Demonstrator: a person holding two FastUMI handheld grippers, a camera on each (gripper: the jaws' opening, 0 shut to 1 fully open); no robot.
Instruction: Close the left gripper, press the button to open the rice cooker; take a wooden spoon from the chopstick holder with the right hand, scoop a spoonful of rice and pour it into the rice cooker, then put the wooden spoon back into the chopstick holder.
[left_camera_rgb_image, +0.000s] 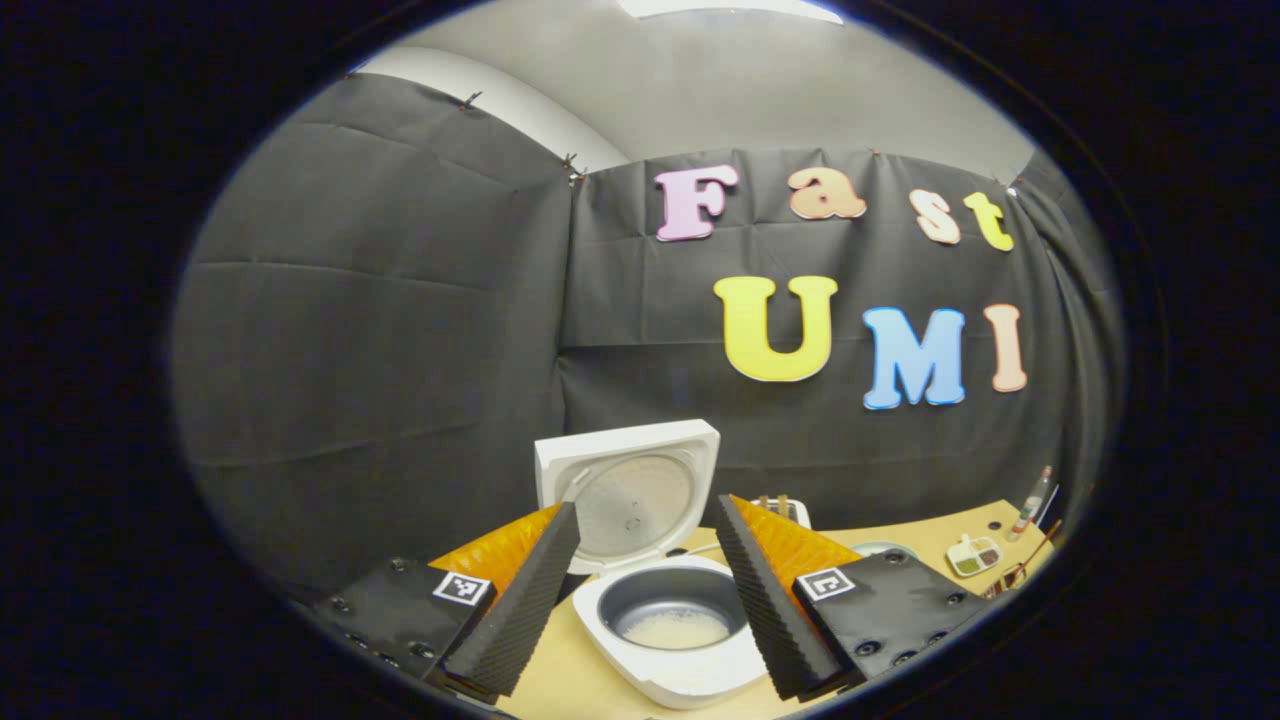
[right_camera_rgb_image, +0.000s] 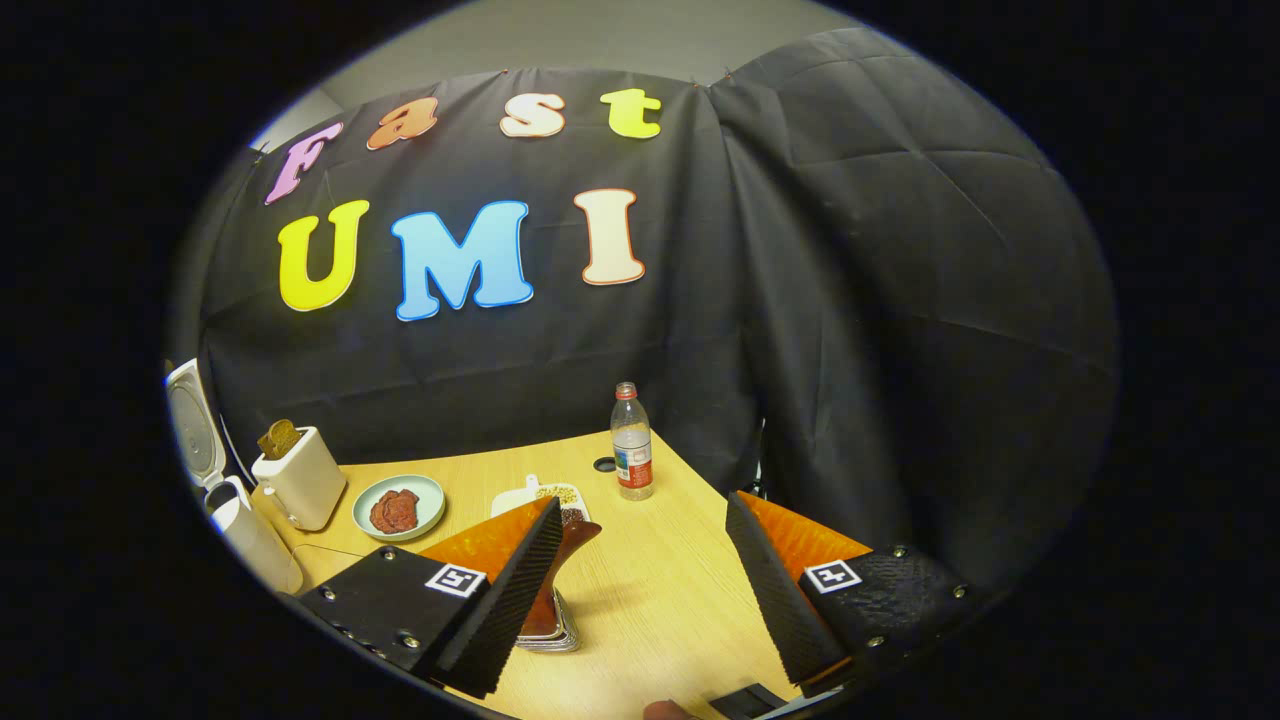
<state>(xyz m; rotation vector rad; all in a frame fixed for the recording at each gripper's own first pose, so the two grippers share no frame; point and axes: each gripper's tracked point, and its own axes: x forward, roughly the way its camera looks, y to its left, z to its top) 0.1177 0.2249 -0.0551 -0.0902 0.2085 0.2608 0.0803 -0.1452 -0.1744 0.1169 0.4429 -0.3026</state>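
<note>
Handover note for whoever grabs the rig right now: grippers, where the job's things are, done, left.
Left gripper: open, empty, hovering in front of the rice cooker.
Right gripper: open, empty, over the wooden table.
Rice cooker: lid up, and there is already some rice in the inner pot, so the button press is done.
Reddish-brown spoon-like piece sits in a metal holder just behind the right gripper's left finger; I cannot tell if that is the wooden spoon.
Left to do: judging by the rice already in the pot, possibly nothing; check whether the scoop was poured and the spoon returned.
</note>
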